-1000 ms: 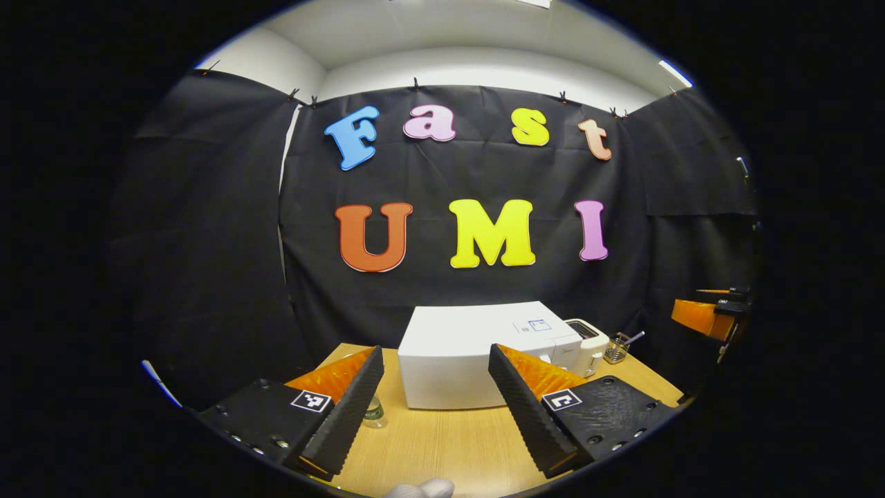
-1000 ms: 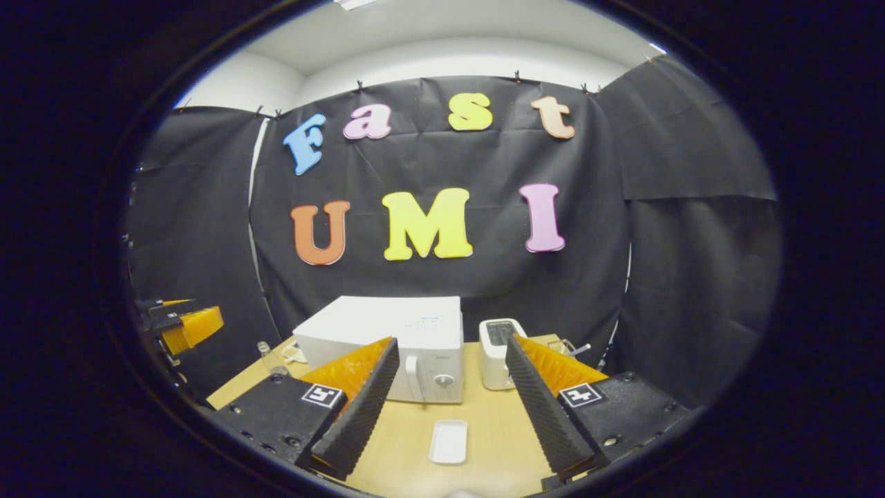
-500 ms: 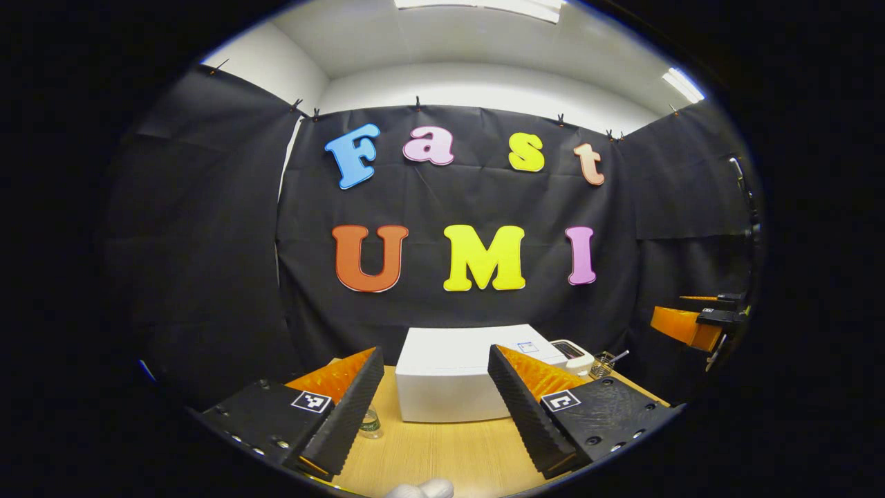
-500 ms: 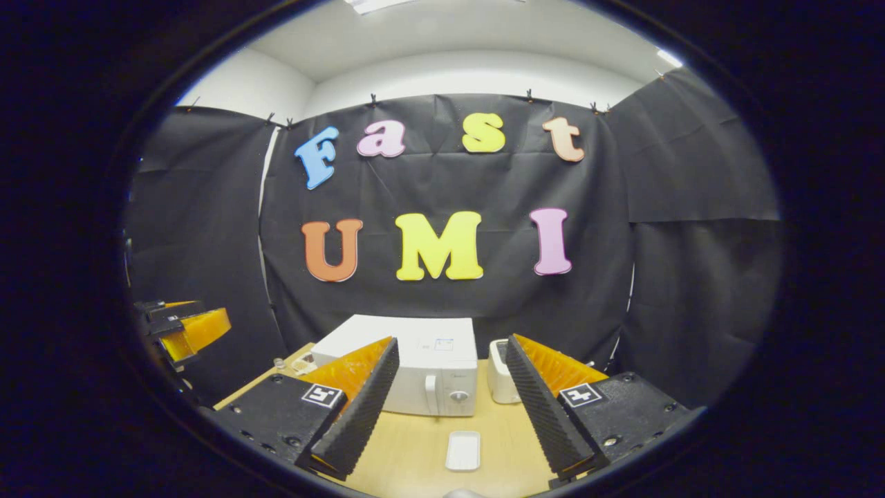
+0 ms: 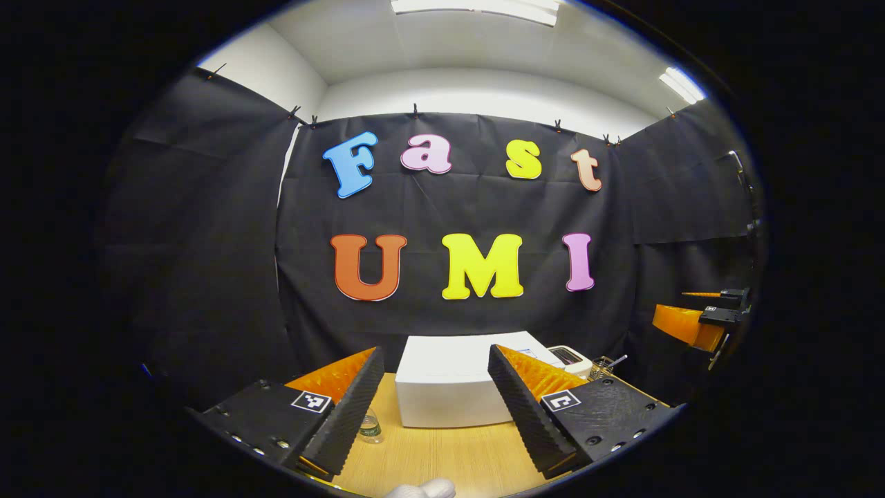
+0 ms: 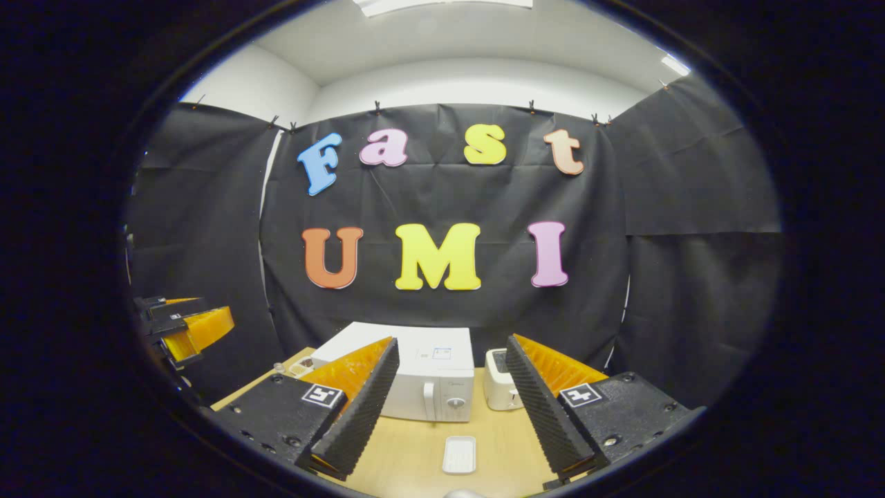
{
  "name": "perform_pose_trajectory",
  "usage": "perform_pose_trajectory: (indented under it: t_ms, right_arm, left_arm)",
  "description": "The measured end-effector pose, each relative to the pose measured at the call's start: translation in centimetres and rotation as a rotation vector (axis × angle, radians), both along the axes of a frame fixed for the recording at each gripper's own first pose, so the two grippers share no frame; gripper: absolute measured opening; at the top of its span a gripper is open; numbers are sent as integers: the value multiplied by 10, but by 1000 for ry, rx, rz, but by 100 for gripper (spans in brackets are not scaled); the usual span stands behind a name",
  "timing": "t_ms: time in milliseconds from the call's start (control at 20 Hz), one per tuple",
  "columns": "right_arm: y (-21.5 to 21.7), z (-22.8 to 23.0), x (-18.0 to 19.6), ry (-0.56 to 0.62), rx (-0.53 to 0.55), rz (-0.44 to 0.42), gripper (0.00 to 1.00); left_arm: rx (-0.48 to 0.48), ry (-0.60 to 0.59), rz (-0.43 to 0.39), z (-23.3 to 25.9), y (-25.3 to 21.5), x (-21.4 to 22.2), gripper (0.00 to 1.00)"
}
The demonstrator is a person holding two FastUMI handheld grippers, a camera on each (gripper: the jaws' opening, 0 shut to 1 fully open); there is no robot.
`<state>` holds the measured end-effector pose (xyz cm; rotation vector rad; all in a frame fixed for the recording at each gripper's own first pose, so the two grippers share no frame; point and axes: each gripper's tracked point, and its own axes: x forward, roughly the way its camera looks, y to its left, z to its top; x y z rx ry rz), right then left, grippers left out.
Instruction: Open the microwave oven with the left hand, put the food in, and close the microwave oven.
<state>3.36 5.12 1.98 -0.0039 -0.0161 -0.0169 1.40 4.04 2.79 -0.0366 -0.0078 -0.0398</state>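
Microwave oven (image 6: 415,373) white, door shut, on wooden table (image 6: 415,456) toward far edge at 12 o'clock; long axis crosswise, handle and dial facing near-right. In left gripper view, its plain side (image 5: 442,387) faces camera. Small white tray (image 6: 459,454) lies on table before door, long axis pointing at oven, apart from it. Toaster (image 6: 501,389) just beside oven at 3 o'clock. Small bottle (image 5: 370,426) at oven's left. Left gripper (image 5: 432,408) wide apart, holding nothing. Right gripper (image 6: 449,408) wide apart, holding nothing. Black cloth walls, white ceiling.
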Motion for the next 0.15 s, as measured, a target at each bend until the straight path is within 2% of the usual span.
perform_pose_trajectory:
  t_ms: [50,100,150]
  right_arm:
    - [0,0,1,-4,1,0,99]
    - [0,0,1,-3,6,-1,90]
    - [0,0,1,-4,10,-1,90]
  left_arm:
    - [-1,-2,0,0,1,0,94]
    - [0,-4,0,2,1,0,94]
    - [2,-6,-3,2,1,-1,94]
